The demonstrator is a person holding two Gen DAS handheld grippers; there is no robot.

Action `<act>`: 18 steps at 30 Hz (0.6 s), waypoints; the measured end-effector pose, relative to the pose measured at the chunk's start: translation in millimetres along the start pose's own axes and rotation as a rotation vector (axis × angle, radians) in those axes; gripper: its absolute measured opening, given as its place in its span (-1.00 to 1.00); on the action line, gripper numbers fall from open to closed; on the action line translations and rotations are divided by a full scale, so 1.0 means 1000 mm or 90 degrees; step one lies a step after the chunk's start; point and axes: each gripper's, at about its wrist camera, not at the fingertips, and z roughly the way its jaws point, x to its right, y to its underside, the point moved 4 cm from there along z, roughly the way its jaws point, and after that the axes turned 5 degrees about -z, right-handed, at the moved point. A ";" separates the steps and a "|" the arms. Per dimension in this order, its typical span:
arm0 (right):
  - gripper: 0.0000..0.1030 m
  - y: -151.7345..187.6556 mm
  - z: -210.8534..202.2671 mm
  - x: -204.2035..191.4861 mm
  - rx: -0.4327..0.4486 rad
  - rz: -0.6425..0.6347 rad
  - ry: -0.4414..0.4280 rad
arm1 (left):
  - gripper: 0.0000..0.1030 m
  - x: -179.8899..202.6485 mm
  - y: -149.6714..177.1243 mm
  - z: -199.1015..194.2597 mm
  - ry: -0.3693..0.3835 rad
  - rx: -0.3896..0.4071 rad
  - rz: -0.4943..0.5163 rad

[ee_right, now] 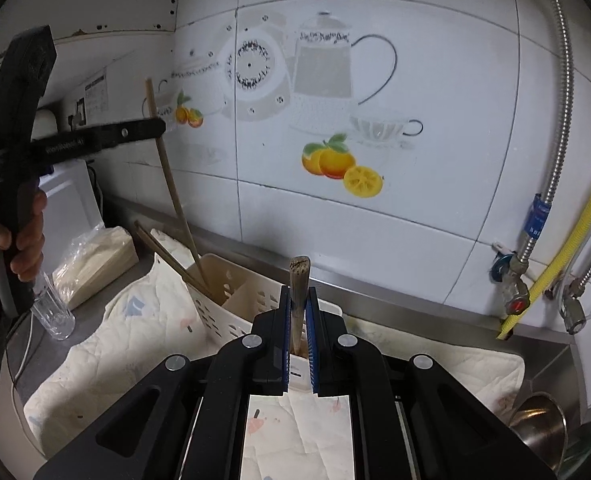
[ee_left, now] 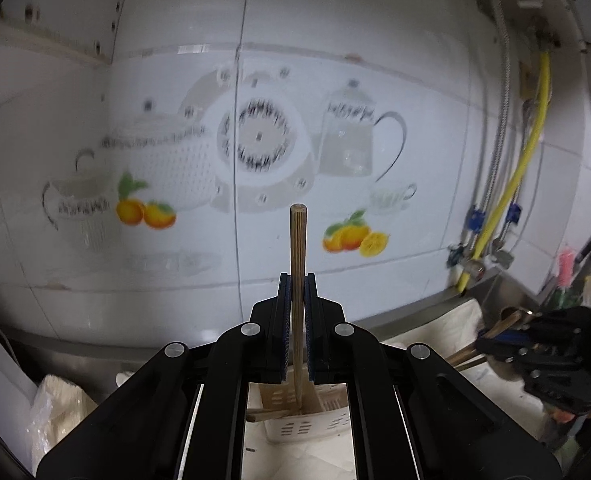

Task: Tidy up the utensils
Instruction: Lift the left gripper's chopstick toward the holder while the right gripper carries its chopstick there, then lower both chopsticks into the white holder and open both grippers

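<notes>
White wall tiles (ee_right: 375, 220) printed with teapots and oranges back a steel desk (ee_right: 435, 320), where a quilted cloth (ee_right: 107, 360) is spread, apparently to cushion and dry what stands on it. On the cloth sits a slotted cream utensil holder (ee_right: 231, 308), divided into compartments so that utensils stand sorted and upright.

Seen from the right wrist, the left claw (ee_right: 157, 126) at ten o'clock is closed on a long chopstick (ee_right: 171, 184), gripped high so its lower end can be steered down into the holder's far compartment, where another chopstick (ee_right: 167, 258) leans. The right claw (ee_right: 298, 320) is pinched tight on a thick wooden handle (ee_right: 298, 280), held near vertical just above the holder's near side; I judge this suits dropping it straight in. What its lower end is cannot be told.

At five o'clock a steel ladle (ee_right: 539, 424) lies apart.
</notes>
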 end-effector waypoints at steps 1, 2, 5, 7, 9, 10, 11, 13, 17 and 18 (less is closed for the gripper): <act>-0.86 0.001 0.001 0.000 -0.002 0.002 -0.001 | -0.90 -0.003 0.005 0.006 0.000 -0.009 -0.008; -0.86 0.002 0.003 0.000 -0.004 0.003 -0.001 | -0.90 -0.005 0.008 0.009 -0.001 -0.014 -0.011; -0.86 0.004 0.004 -0.002 -0.009 -0.003 0.003 | -0.90 -0.010 0.020 0.021 0.004 -0.038 -0.021; -0.86 0.005 0.006 -0.002 -0.012 -0.007 0.005 | -0.89 -0.012 0.026 0.026 0.005 -0.050 -0.024; -0.86 0.006 0.007 -0.003 -0.015 -0.007 0.004 | -0.89 -0.014 0.035 0.031 0.011 -0.067 -0.031; -0.86 0.008 0.009 -0.003 -0.017 -0.007 0.004 | -0.89 -0.014 0.038 0.032 0.011 -0.071 -0.032; -0.86 0.008 0.010 -0.004 -0.018 -0.008 0.003 | -0.89 -0.015 0.041 0.034 0.011 -0.077 -0.031; -0.86 0.010 0.011 -0.005 -0.020 -0.007 0.002 | -0.89 -0.015 0.047 0.038 0.008 -0.089 -0.030; -0.86 0.010 0.012 -0.004 -0.021 -0.004 0.003 | -0.87 -0.015 0.053 0.039 0.007 -0.096 -0.028; -0.86 0.010 0.012 -0.004 -0.020 -0.003 0.004 | -0.87 -0.014 0.053 0.039 0.010 -0.096 -0.028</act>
